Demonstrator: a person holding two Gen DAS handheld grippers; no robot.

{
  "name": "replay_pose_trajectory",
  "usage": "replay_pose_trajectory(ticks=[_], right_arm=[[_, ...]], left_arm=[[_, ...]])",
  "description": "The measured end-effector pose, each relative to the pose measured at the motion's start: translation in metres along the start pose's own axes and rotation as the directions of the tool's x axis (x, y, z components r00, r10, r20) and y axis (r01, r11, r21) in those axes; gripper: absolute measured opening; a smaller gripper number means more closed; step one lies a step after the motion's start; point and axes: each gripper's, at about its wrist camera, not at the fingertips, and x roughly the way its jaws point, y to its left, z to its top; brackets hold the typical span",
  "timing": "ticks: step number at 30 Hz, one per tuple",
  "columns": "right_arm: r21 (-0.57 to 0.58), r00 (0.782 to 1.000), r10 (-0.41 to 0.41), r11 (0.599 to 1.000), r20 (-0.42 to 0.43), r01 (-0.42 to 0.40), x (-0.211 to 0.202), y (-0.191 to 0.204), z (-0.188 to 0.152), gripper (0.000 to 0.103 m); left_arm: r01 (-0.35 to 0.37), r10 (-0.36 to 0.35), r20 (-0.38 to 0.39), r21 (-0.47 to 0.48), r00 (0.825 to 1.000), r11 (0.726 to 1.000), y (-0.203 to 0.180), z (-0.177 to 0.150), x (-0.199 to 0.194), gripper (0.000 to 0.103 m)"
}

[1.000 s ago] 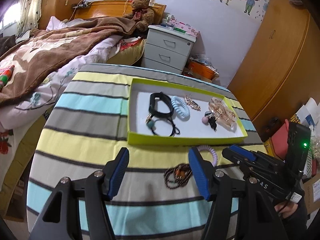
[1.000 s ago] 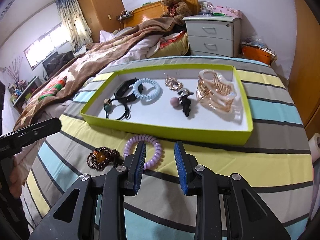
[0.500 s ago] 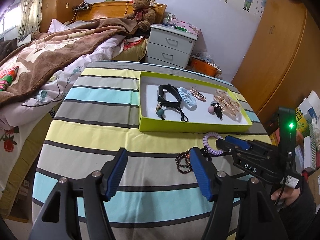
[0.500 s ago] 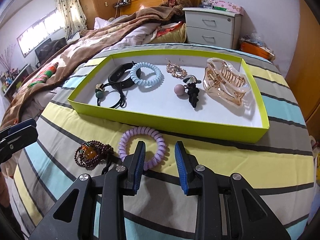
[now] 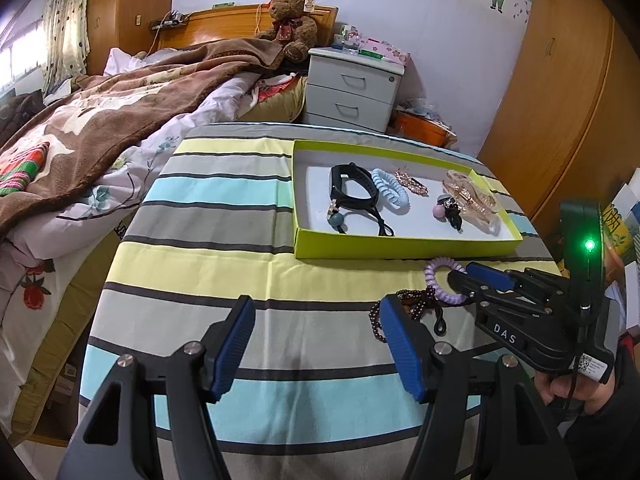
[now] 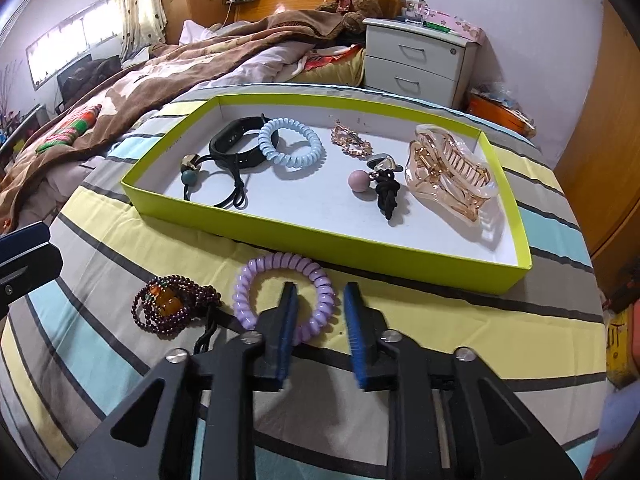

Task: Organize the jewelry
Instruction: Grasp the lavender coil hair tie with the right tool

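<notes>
A purple spiral hair tie [image 6: 256,270] lies on the striped tablecloth in front of the yellow-green tray [image 6: 400,258]. My right gripper [image 6: 318,304] is open, with the tie's right side between its fingers. A dark bead bracelet [image 6: 168,308] lies left of the tie. The tray holds a black band [image 6: 232,142], a blue spiral tie [image 6: 290,148], a gold clip, a pink-ball tie and an amber claw clip [image 6: 448,172]. My left gripper [image 5: 316,344] is open and empty above the cloth, left of the bracelet [image 5: 400,308]. The purple tie [image 5: 436,280] shows beside the right gripper [image 5: 476,280].
The round table [image 5: 200,240] has a striped cloth. A bed with a brown blanket [image 5: 100,120] is on the left. A white nightstand [image 5: 352,88] and a teddy bear stand behind. A wooden wardrobe [image 5: 560,100] is on the right.
My right gripper has moved forward and down onto the purple hair tie, so its right side now sits between the fingers. My left gripper has drawn back from the tray.
</notes>
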Motion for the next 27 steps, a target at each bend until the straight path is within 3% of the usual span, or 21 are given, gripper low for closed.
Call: replay_pose_trajectory(ticks=[2, 5, 19, 27], right_arm=[[0.005, 1.0, 0.0, 1.0, 0.002, 0.0, -0.001, -0.002, -0.001, 0.012], [0.012, 1.0, 0.013, 1.0, 0.003, -0.013, -0.002, -0.005, -0.001, 0.011], [0.075, 0.997, 0.065, 0.995, 0.033, -0.067, -0.013, -0.023, -0.008, 0.009], [0.092, 0.992, 0.087, 0.991, 0.092, -0.095, -0.035, -0.032, -0.01, 0.009]], left_arm=[[-0.019, 0.019, 0.001, 0.011, 1.0, 1.0, -0.003, 0.0, 0.001, 0.068], [-0.019, 0.019, -0.005, 0.025, 1.0, 0.999, -0.007, -0.001, 0.002, 0.068], [0.006, -0.005, -0.031, 0.021, 1.0, 1.0, -0.016, -0.004, 0.007, 0.068], [0.033, -0.032, -0.067, 0.016, 0.997, 0.999, -0.019, -0.005, 0.024, 0.069]])
